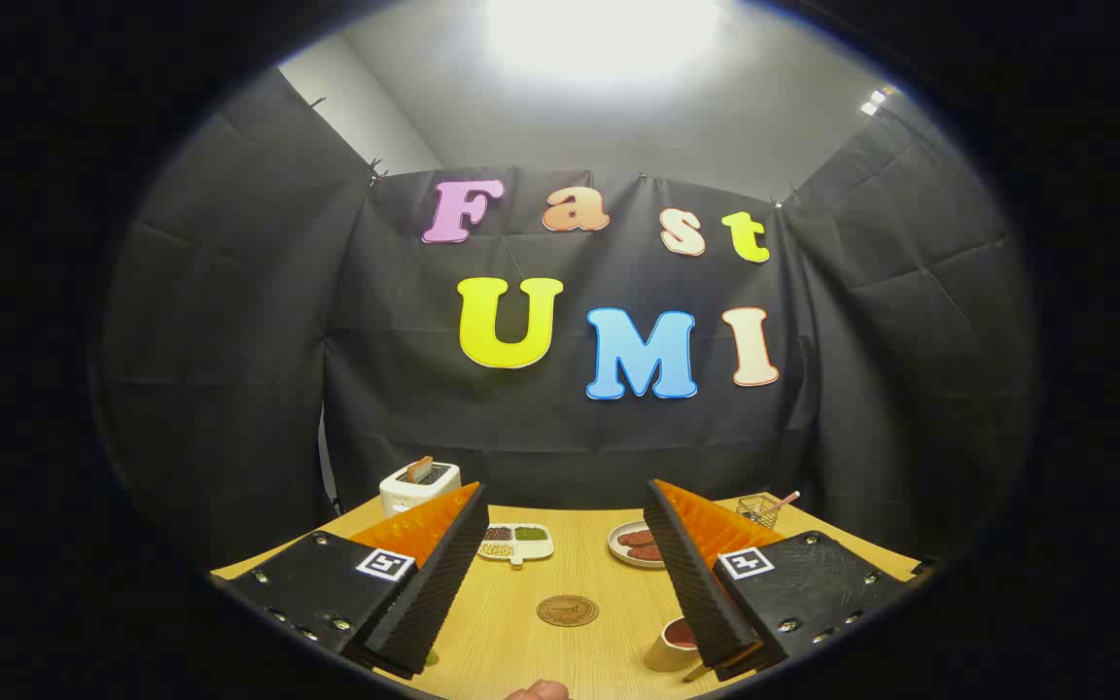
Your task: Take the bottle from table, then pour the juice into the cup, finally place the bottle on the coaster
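My gripper (565, 506) is open above the wooden table (599, 569), its two black fingers with orange ribbed backs spread wide and nothing between them. A round brown coaster (567, 611) lies on the table between the fingers. The cup (672, 644), tan with a reddish inside, stands by the inner side of the right finger (706, 583), which partly hides it. A small rounded brownish thing (538, 690) peeks in below the coaster, closest to me; I cannot tell what it is.
At the table's far left corner stands a white toaster (419, 484) with a slice in it. Beyond the coaster lie a white divided tray (516, 542) of grains and a plate (633, 544) with brown pieces. A wire basket (759, 507) sits far right.
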`<state>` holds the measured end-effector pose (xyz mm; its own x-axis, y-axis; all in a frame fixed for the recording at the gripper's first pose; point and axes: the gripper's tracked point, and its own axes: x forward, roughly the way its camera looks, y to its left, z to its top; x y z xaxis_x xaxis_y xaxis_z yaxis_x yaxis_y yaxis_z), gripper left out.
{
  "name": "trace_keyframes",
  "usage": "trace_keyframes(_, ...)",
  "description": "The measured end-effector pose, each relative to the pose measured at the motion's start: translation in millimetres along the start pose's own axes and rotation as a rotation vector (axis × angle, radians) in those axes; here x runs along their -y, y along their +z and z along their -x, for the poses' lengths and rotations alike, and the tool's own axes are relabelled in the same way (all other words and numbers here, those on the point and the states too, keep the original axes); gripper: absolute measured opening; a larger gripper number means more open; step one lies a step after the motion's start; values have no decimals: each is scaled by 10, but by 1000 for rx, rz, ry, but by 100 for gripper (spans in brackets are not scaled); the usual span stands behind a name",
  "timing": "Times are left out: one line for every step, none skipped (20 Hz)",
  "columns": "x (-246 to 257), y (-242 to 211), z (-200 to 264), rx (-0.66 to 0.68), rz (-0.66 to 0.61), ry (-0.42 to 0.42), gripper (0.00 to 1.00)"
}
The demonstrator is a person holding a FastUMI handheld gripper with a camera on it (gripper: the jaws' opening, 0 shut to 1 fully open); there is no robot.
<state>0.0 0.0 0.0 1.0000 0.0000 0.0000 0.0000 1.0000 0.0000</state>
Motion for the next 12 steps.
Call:
trace_keyframes(-10, -5, -2, 0, -6, 4, 98)
trace_keyframes(-18, -5, 3, -1, -7, 6, 98)
trace_keyframes(-26, -5, 13, -2, -5, 8, 98)
trace_keyframes(-35, -1, 15, -2, -3, 10, 98)
trace_keyframes(-35, 0, 10, 0, -2, 12, 98)
trace_keyframes(-50, 11, 13, 0, -4, 15, 98)
trace_keyframes(-57, -1, 9, 0, -7, 18, 98)
trace_keyframes(-64, 8, 17, 2, -10, 20, 98)
trace_keyframes(-72, 16, 21, 4, -12, 23, 98)
trace_keyframes(-75, 30, 22, 8, -13, 24, 98)
trace_keyframes(-76, 42, 34, 13, -13, 26, 98)
trace_keyframes(-70, 56, 39, 16, -13, 25, 98)
